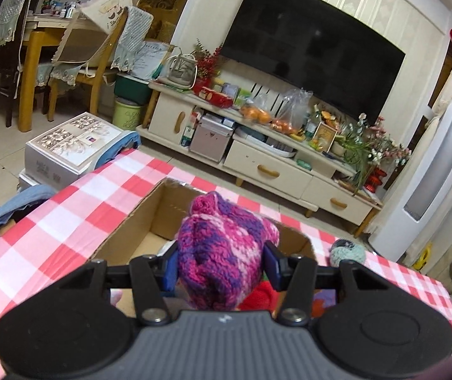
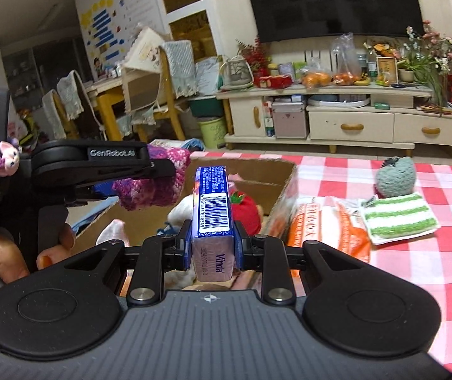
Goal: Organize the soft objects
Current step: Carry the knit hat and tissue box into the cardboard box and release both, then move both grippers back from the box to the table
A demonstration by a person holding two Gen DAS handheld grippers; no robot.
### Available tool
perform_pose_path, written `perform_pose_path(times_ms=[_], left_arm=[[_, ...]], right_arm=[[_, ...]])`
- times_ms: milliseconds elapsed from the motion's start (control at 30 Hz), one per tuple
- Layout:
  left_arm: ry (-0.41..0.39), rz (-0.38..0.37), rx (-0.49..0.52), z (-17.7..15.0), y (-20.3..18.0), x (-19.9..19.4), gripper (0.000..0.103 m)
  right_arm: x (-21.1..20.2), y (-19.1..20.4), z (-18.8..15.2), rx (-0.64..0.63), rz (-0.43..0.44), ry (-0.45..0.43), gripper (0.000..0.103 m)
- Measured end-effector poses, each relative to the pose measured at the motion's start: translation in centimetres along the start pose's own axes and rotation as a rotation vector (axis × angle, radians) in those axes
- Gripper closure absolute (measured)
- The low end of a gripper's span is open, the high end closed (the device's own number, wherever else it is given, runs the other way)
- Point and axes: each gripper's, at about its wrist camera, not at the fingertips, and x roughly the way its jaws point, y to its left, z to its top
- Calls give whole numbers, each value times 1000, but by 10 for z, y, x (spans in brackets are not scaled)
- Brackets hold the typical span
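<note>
the left gripper point(image 1: 219, 266) is clamped on a pink and purple knitted hat point(image 1: 222, 247), held above the near end of the open cardboard box point(image 1: 137, 221). the right gripper point(image 2: 212, 247) is clamped on a blue tissue pack point(image 2: 213, 202), held above the same box point(image 2: 267, 174); both blue pads press the pack's long sides. the box stands on the checked tabletop point(image 1: 51, 237), toward its far edge. a red soft item point(image 2: 246, 213) and pale cloth items already lie in the box. a grey knitted ball point(image 2: 395, 174), a green striped cloth point(image 2: 400, 217) and an orange packet point(image 2: 327, 231) lie on the tabletop to the right of the box, not yet stored.

risks, as judged from this position:
- both grippers are close together over one opening; a simultaneous descent could make them collide.
- the hat is soft and may snag on a pad at release, or drape over the box wall.
- the pack is held near one end; an early release could tip it onto the rim and out.
</note>
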Motion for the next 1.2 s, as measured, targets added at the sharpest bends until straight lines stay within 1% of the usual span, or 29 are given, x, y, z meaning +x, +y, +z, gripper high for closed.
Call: perform_pose_path(times_ms=[200, 400, 500, 533, 600, 633, 667, 733, 767, 900, 1100, 1200], left_arm=[[22, 23, 14, -3, 2, 2, 51], [35, 40, 28, -4, 0, 5, 51], [44, 48, 37, -5, -2, 6, 49], [47, 51, 39, -5, -2, 6, 47], [45, 62, 44, -5, -4, 6, 46], [40, 68, 50, -5, -5, 5, 43], [35, 72, 53, -5, -6, 4, 39], [23, 75, 59, -4, -8, 2, 35], [19, 75, 63, -3, -9, 2, 33], [14, 79, 76, -3, -14, 1, 28], [10, 74, 87, -4, -21, 0, 24], [11, 71, 95, -4, -24, -1, 19]], right_arm=[[8, 9, -6, -19, 11, 28, 72], [13, 0, -2, -33, 12, 43, 72], [13, 0, -1, -47, 11, 43, 67], [12, -3, -1, -50, 8, 41, 66], [11, -5, -1, -46, 4, 38, 47], [9, -8, -2, -39, 3, 33, 27], [7, -10, -3, -31, 1, 24, 17], [1, -14, -4, -23, -2, 8, 11], [-1, -16, -4, -18, -2, 3, 6], [-12, -25, -5, 8, -18, -21, 2], [-20, -37, -8, 38, -68, -36, 1], [-21, -45, -11, 59, -86, -36, 0]])
